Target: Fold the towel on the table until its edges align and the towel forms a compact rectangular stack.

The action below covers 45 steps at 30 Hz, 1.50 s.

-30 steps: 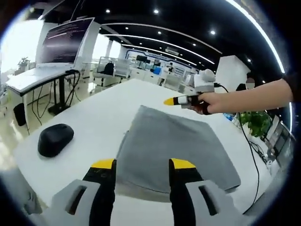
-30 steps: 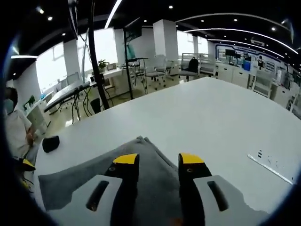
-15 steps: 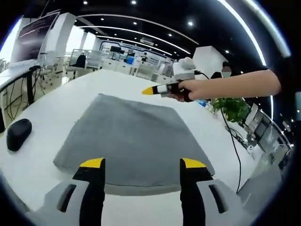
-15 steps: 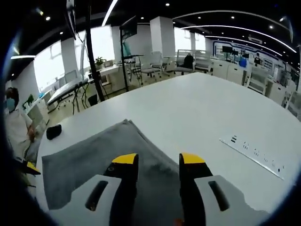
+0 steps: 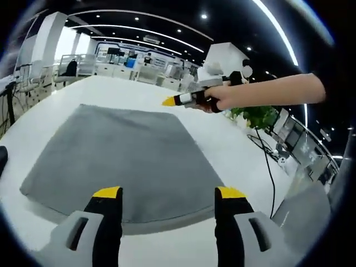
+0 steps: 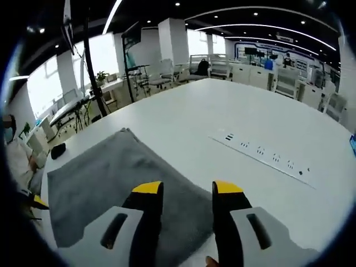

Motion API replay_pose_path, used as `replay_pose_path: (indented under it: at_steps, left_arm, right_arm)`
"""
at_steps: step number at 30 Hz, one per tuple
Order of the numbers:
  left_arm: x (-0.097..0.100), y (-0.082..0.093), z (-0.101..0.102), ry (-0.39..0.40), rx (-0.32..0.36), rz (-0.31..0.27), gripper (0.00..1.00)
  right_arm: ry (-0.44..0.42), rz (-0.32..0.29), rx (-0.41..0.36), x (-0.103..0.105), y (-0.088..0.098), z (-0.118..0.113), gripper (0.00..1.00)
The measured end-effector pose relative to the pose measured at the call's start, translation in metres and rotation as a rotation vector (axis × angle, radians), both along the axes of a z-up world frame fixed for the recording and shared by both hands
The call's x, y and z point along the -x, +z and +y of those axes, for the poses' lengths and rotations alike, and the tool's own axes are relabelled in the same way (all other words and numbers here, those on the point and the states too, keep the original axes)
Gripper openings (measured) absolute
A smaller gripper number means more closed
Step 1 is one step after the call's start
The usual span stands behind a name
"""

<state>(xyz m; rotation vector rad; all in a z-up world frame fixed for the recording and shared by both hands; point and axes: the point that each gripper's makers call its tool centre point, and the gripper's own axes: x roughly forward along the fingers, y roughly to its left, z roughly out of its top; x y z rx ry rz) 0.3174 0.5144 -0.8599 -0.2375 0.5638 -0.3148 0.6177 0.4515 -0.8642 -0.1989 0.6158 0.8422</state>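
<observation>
A grey towel (image 5: 122, 153) lies flat on the white table (image 5: 222, 144), folded into a broad slab with a doubled near edge. My left gripper (image 5: 168, 194) hovers open just short of that near edge, nothing between its yellow-tipped jaws. Beyond the towel's far right corner a hand holds my right gripper (image 5: 177, 100) above the table. In the right gripper view the towel (image 6: 105, 175) spreads to the left, and my right gripper (image 6: 186, 189) stands open over its near right edge, gripping nothing.
A white power strip (image 6: 261, 158) lies on the table (image 6: 222, 111) to the right of the towel. A black mouse (image 6: 58, 150) sits past the towel's far corner, beside a seated person (image 6: 14, 158). A cable (image 5: 271, 167) and a plant (image 5: 257, 115) are off the table's right side.
Both cameras have swung. The mouse has slid to the left gripper view's edge, and the power strip has come into the right gripper view. The towel lies as before; both grippers stay open.
</observation>
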Motion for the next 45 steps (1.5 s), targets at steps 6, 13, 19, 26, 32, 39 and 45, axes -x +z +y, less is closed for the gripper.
replay_pose_path:
  at_steps: [6, 13, 19, 26, 32, 39, 45]
  left_arm:
    - [0.001, -0.002, -0.034, -0.118, -0.028, 0.001, 0.70]
    - [0.007, -0.005, -0.078, -0.298, -0.085, 0.008, 0.67]
    - [0.011, -0.007, -0.101, -0.365, -0.089, 0.009, 0.58]
    - [0.017, -0.013, -0.116, -0.441, -0.096, 0.013, 0.38]
    - [0.015, -0.018, -0.126, -0.482, -0.094, 0.021, 0.21]
    - [0.007, -0.032, -0.124, -0.468, -0.176, 0.065, 0.21]
    - [0.014, -0.051, -0.125, -0.591, -0.362, 0.113, 0.23]
  right_arm:
    - [-0.049, 0.034, -0.019, -0.002, -0.005, -0.024, 0.35]
    - [-0.048, 0.034, -0.013, -0.008, -0.010, -0.040, 0.35]
    - [-0.033, 0.041, -0.015, -0.004, -0.014, -0.037, 0.34]
    - [-0.027, 0.066, -0.017, 0.001, -0.025, -0.037, 0.33]
    - [-0.026, 0.080, -0.019, 0.004, -0.030, -0.040, 0.30]
    - [-0.052, 0.101, -0.035, 0.003, -0.036, -0.043, 0.25]
    - [-0.057, 0.111, -0.037, -0.005, -0.041, -0.039, 0.21]
